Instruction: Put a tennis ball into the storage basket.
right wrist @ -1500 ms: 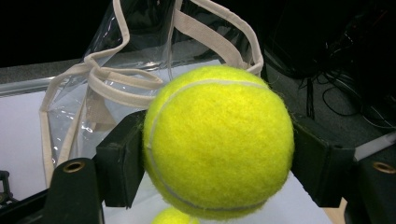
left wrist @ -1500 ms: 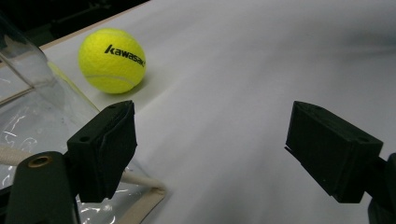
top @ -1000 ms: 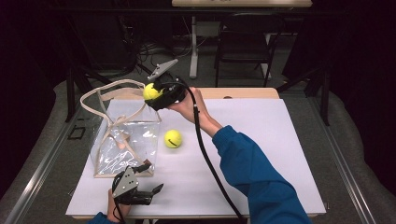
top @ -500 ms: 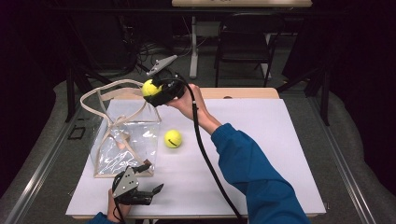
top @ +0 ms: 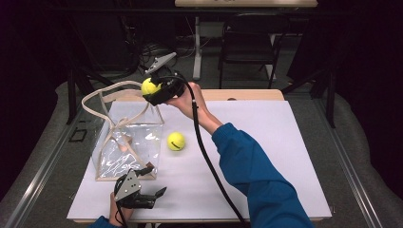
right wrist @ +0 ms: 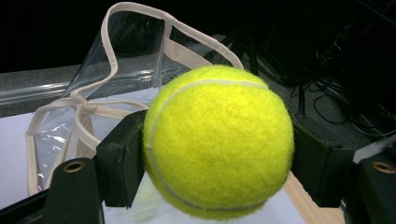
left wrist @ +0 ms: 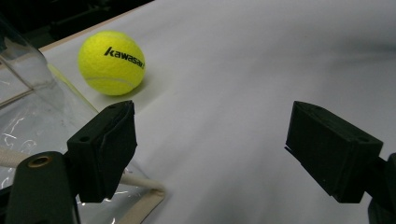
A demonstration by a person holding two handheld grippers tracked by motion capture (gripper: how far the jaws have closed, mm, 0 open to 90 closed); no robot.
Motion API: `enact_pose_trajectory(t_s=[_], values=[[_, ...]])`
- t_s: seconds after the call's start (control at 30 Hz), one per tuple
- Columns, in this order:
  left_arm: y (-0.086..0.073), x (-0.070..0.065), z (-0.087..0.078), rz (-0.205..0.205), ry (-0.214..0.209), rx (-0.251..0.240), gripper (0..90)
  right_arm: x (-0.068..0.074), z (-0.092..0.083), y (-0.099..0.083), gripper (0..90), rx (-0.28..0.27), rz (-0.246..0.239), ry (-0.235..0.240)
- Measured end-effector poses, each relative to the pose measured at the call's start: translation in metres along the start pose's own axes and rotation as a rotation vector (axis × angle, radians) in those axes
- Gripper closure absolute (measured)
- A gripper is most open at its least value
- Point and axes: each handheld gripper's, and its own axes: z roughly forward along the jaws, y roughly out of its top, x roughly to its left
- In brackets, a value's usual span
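At the near edge of the table [top: 285,156], the left gripper [top: 151,194] lies low over the white top, held by a hand [top: 114,216] that comes in from the bottom of the high view. It points to the right along the edge, and its jaws stand wide apart with nothing between them. In the left gripper view, a loose ball [left wrist: 111,62] rests on the table beyond the jaws, just beside the bag [left wrist: 28,116].

Farther in, that bag [top: 126,142], clear plastic with beige trim, stands upright on the left part of the table, its handles [top: 102,95] looping up and back. The loose ball [top: 176,141] lies just right of it.

Farther still, the right arm, in a blue sleeve [top: 252,171], stretches diagonally from the lower right toward the far left. The hand [top: 187,100] is raised above the table, and its gripper [top: 153,89] points left over the bag's far top corner. The jaws are clamped on a second ball [top: 150,86], held in the air; the right gripper view shows a pad pressed to each side of this ball [right wrist: 218,140], with the bag's open mouth [right wrist: 140,51] just beyond.
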Motion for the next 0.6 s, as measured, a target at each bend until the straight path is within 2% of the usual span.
enact_pose_trajectory(t_s=[0.6], values=[[0.0001, 0.0006, 0.0001, 0.000, -0.004, -0.002, 16.1, -0.0030, 0.0076, 0.0100, 26.6, -0.007, -0.009, -0.006]])
